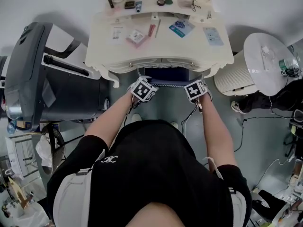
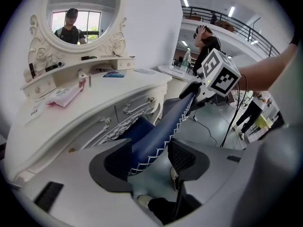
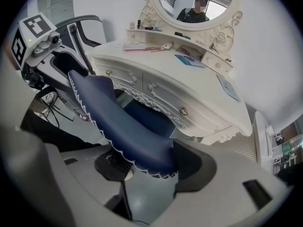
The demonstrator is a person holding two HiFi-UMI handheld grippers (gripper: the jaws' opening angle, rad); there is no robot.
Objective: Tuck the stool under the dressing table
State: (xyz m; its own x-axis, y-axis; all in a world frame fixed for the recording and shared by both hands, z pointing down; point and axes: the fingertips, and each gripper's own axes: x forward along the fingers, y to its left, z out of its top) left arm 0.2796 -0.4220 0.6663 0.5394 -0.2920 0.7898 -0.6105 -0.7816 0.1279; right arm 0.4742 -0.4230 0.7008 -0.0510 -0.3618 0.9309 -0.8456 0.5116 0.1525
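A dark treadmill (image 1: 28, 65) stands on the left of the gray floor (image 1: 265, 141). The left gripper (image 2: 149, 162) and the right gripper (image 3: 147, 169) both squeeze the blue stool (image 1: 166, 75). It sits partly under the cream dressing table (image 1: 161, 51). A round white table (image 1: 265, 65) stands on the right.

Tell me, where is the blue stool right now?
In the head view the stool sits centre, its seat partly under the dressing table, gripped at either side by the left tongs and right tongs.
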